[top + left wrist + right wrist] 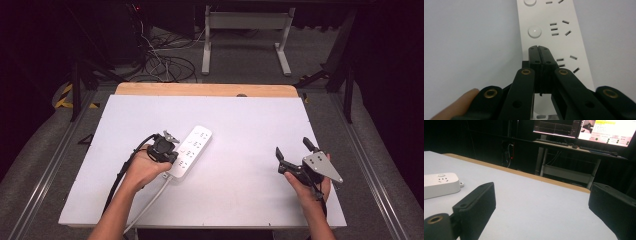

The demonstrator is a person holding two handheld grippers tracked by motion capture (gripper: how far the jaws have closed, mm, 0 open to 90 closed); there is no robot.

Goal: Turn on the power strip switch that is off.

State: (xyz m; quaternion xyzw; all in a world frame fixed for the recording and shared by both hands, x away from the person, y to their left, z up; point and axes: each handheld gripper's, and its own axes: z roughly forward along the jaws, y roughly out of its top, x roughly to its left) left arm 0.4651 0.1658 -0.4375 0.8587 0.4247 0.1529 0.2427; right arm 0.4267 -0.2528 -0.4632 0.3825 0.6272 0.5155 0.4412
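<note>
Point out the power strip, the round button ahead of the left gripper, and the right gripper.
power strip point(192, 150), high view, white top face.
round button point(534, 31), left gripper view, its dome.
right gripper point(294, 146), high view, between open fingertips.

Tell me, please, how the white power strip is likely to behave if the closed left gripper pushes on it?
The power strip looks rigid and flat, so it should slide, not tip. Its smooth casing on the smooth table may skid or pivot. The cord could drag.

room: dark, black surround | table point(250, 115): white top, wooden far edge | floor point(240, 60): grey, cable tangle point(165, 62) far left | white desk frame point(245, 30) far centre | lit monitors point(584, 130) on far desk
</note>
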